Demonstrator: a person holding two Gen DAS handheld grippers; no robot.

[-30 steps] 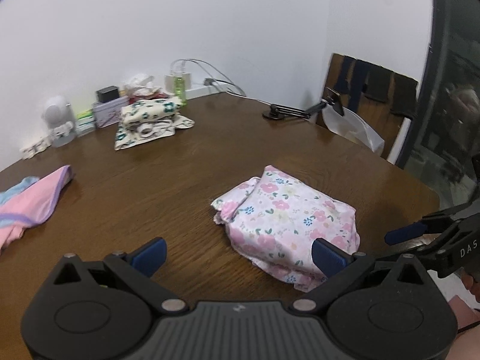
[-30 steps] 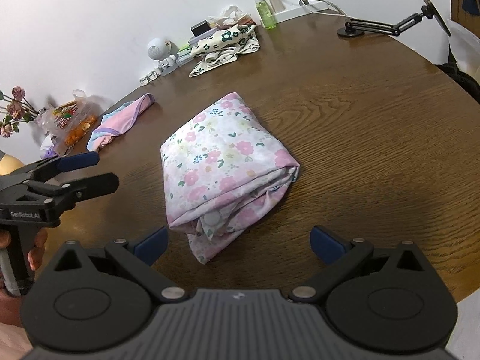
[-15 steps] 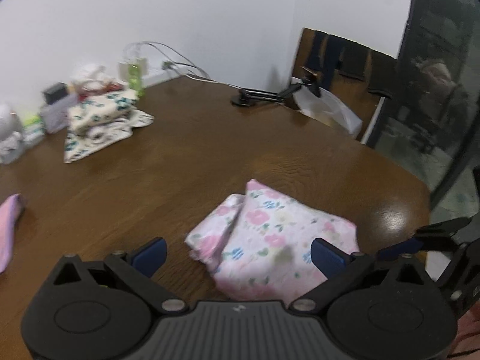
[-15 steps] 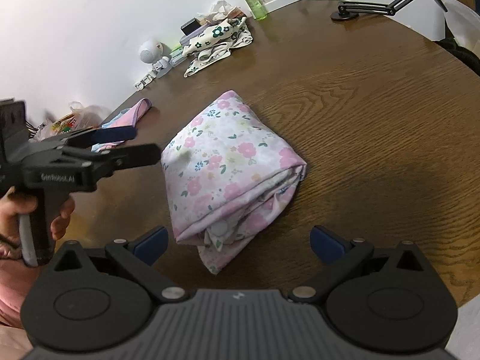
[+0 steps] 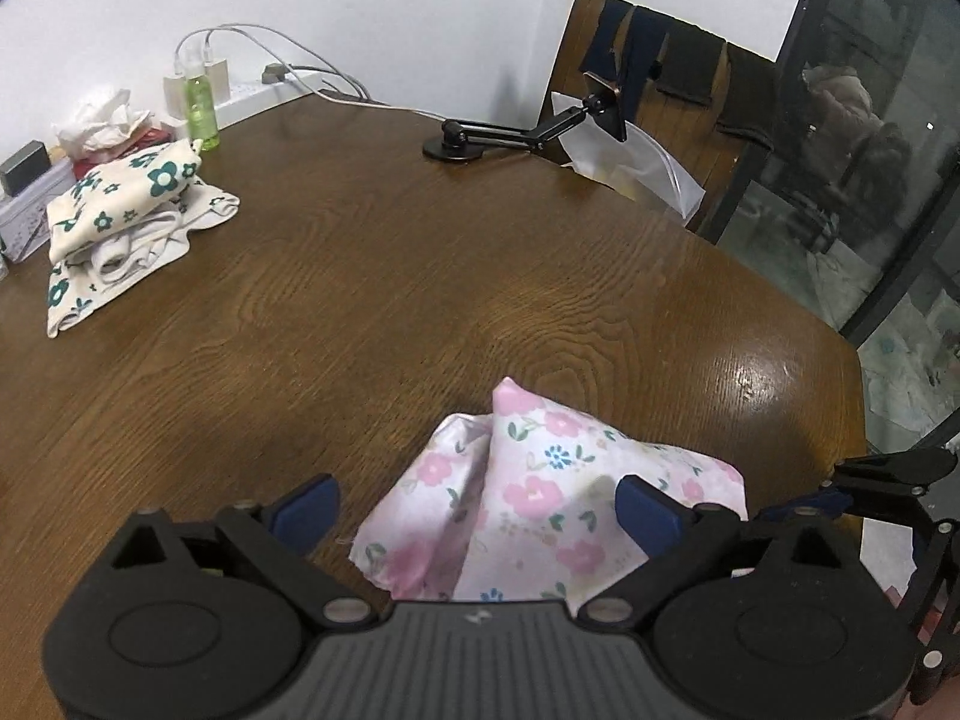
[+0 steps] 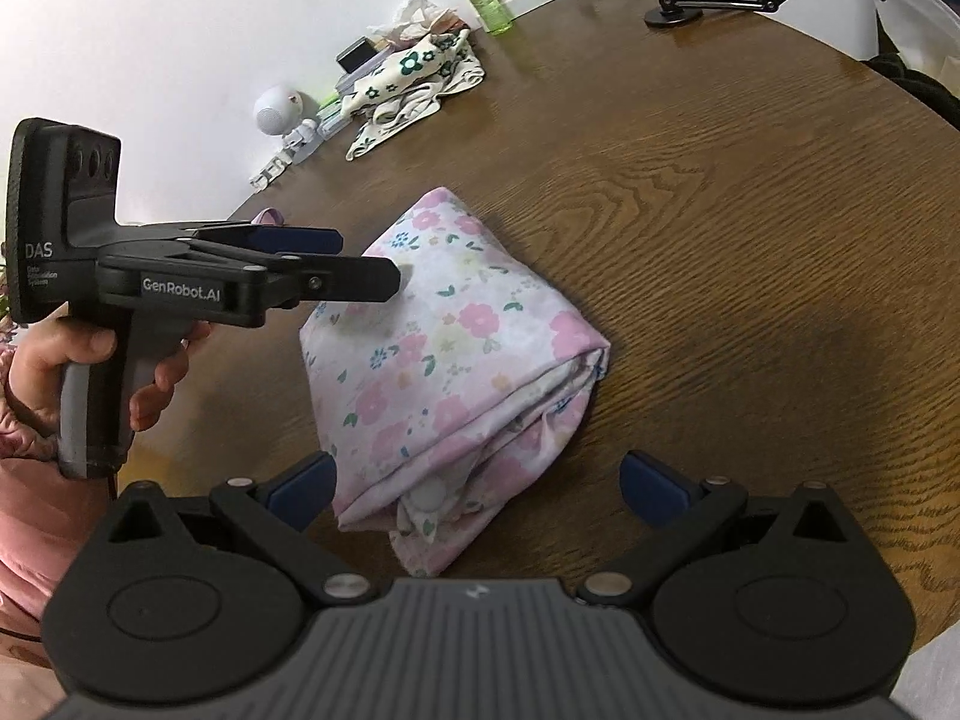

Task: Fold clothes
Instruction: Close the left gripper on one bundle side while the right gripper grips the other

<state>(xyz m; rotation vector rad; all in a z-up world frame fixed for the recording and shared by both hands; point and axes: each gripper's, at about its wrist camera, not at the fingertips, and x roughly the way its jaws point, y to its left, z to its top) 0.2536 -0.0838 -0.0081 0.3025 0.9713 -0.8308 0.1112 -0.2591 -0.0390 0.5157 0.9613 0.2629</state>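
One folded pink floral garment [image 6: 456, 360] lies on the round wooden table [image 6: 750, 228], near the table's edge at about 6 o'clock from its middle, a bundle with its layered open end turned toward the right gripper [image 6: 474, 489]. That gripper hovers just short of the bundle, its blue-tipped fingers spread wide to either side and gripping nothing. The left gripper [image 5: 477, 507] comes in from 9 o'clock in the right wrist view, held by a hand [image 6: 90, 360] on its grey handle; its jaws are wide apart too, straddling the cloth's corner from above, and whether the tips touch the fabric I cannot tell. Farther off, at 11 o'clock toward the wall, a second folded pile in cream with green flowers [image 5: 120, 216] sits by a green bottle [image 5: 201, 105] and chargers with white cables. At 1 o'clock a black phone-holder arm [image 5: 522, 132] stands on the table, with a wooden chair [image 5: 672, 96] behind it.
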